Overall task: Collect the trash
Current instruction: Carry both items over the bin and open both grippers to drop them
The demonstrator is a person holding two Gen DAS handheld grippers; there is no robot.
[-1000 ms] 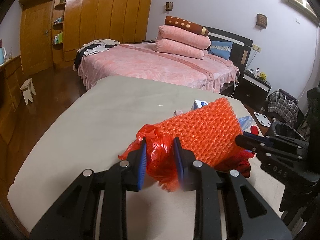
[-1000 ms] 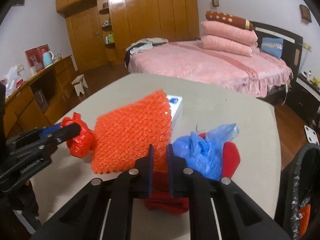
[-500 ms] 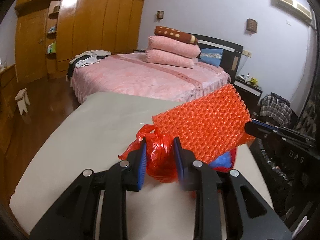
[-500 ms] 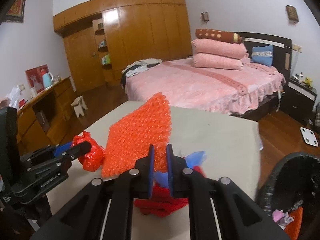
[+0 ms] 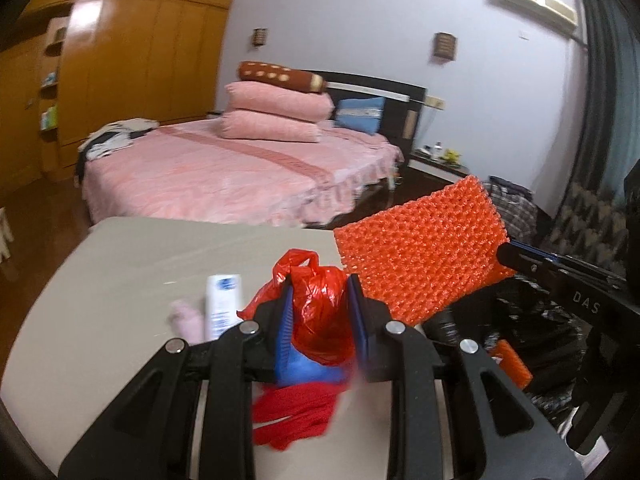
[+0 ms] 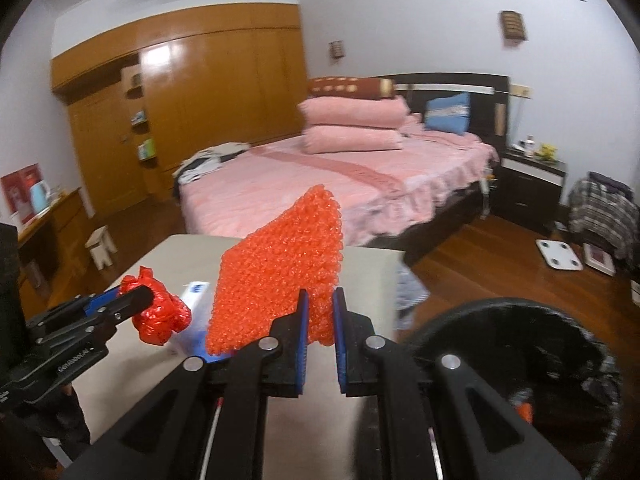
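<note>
My left gripper [image 5: 320, 292] is shut on a crumpled red plastic bag [image 5: 320, 312], lifted above the beige table [image 5: 120, 264]. In the right wrist view that bag [image 6: 160, 316] hangs at the left gripper's tips. My right gripper [image 6: 320, 304] is shut on the lower corner of an orange bubble-wrap sheet [image 6: 280, 276], held upright in the air; the same sheet [image 5: 420, 248] shows at right in the left wrist view. A black-lined trash bin [image 6: 516, 352] stands at the lower right, past the table's edge. On the table lie a red cloth [image 5: 296, 416], a blue bag scrap [image 5: 308, 368] and a white box [image 5: 222, 304].
A pink bed [image 6: 340, 184] with stacked pillows fills the room behind the table. Wooden wardrobes [image 6: 192, 120] line the far wall. A nightstand [image 6: 532, 184], a white scale [image 6: 558, 254] and a small stool [image 6: 102, 246] stand on the wood floor.
Both grippers rose and swung right, carrying the red bag and the orange bubble wrap off the table. The bin came into view; the blue bag and red cloth stayed on the table.
</note>
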